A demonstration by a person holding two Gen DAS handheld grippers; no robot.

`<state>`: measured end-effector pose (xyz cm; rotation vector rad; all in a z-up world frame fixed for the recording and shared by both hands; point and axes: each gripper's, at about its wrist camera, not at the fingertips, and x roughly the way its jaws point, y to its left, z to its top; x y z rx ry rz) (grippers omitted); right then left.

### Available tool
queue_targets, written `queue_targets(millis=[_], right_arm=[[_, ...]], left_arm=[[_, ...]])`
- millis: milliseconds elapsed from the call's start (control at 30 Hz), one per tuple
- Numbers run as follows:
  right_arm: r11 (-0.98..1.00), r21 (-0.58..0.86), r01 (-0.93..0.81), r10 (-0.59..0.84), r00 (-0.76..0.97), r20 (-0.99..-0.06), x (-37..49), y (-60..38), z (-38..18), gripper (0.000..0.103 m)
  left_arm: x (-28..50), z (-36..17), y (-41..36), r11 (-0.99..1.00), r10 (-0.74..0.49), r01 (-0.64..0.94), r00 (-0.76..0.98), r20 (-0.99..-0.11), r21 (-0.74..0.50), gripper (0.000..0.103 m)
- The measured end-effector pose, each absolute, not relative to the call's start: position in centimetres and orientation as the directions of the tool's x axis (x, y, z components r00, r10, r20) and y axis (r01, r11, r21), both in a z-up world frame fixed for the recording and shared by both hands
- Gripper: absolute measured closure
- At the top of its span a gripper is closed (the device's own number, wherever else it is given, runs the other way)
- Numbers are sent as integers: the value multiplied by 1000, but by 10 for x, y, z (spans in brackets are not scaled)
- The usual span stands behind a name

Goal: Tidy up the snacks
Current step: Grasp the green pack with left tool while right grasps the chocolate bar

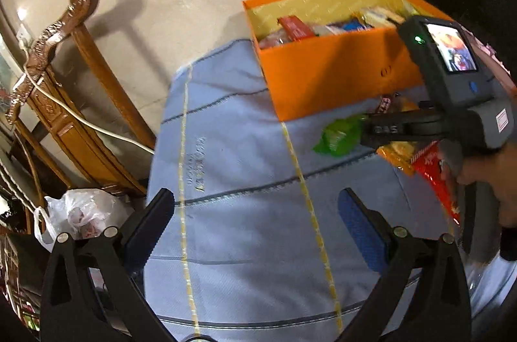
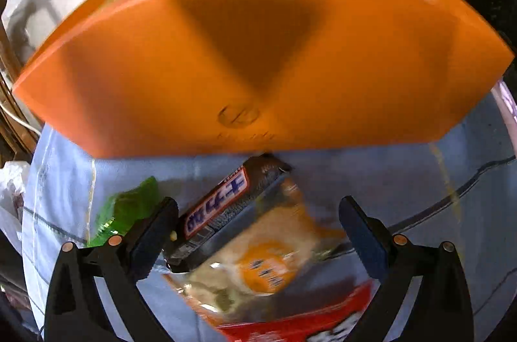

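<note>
Loose snacks, a chocolate bar (image 2: pixel 223 209) over a clear pastry packet (image 2: pixel 258 264), lie on the blue-clothed tabletop (image 1: pixel 245 154) just before the orange box (image 1: pixel 339 74) (already part-filled). Right tool (image 2: pixel 258 229) gapes empty above them, probably to pick; left tool (image 1: pixel 255 225) likewise empty.

box (image 1: pixel 339 74) on far part of cloth-covered tabletop (image 1: pixel 245 154), snacks inside | loose packets on tabletop just before box's near wall | bar (image 2: pixel 219 206) nearest wall, atop pouch (image 2: pixel 258 264) | crinkled packet (image 2: pixel 126 209) left of bar | chair (image 1: pixel 64 103) left of tabletop | plastic bag (image 1: pixel 80 212) below chair
</note>
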<state>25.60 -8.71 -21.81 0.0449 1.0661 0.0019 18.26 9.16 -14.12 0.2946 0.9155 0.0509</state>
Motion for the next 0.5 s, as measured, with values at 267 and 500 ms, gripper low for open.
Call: queue_targets(millis=[267,500], right_arm=[[994,90,-67,111,513,-851,219,-96,-195,77],[975,176,-136,222,519,-825,149,-147,-156,87]], left_arm=[[189,-149,79,964,143,95,600,-787,248,4],[190,-159,72,963,144,106,570,-809,247,4]])
